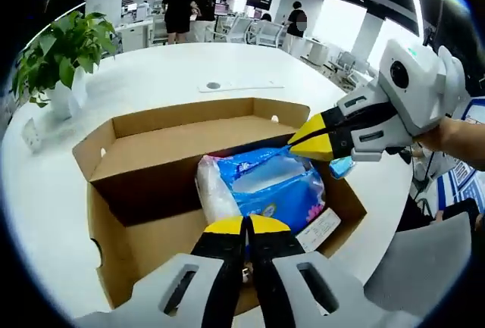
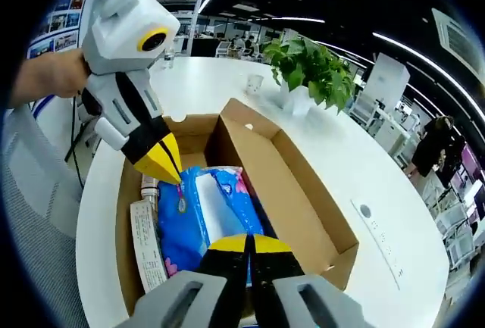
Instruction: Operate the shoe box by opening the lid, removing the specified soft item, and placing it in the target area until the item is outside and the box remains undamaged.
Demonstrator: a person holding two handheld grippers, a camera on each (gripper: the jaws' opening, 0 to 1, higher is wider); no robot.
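Shoe box (image 1: 151, 192) of plain cardboard sits open on the round white table (image 1: 182, 63), its lid (image 1: 189, 135) folded back and standing up along the far side in your left gripper view. Inside lies the soft item, a blue plastic tissue pack (image 1: 276, 188), resting against the box floor beside a white paper slip (image 1: 318, 228) tucked along one wall.

Your left gripper (image 1: 247, 226) rises from the bottom of its own view with its yellow-tipped jaws pressed together, nothing between them, just above the near edge of the pack. In the right gripper view the same tool (image 2: 168, 163) comes in from the upper left, its yellow tips down inside the box at the pack's (image 2: 201, 214) corner; I cannot tell whether they touch it.

Your right gripper (image 2: 247, 243) likewise shows its jaws closed on each other and empty, hovering over the pack's end. In the left gripper view it (image 1: 307, 140) reaches in from the right, tips closed, at the pack's upper corner near the box wall.

A potted green plant (image 1: 61, 59) stands on the table beyond the box, and a flat white outlet plate (image 1: 239, 85) lies further across. People stand at desks in the office behind.
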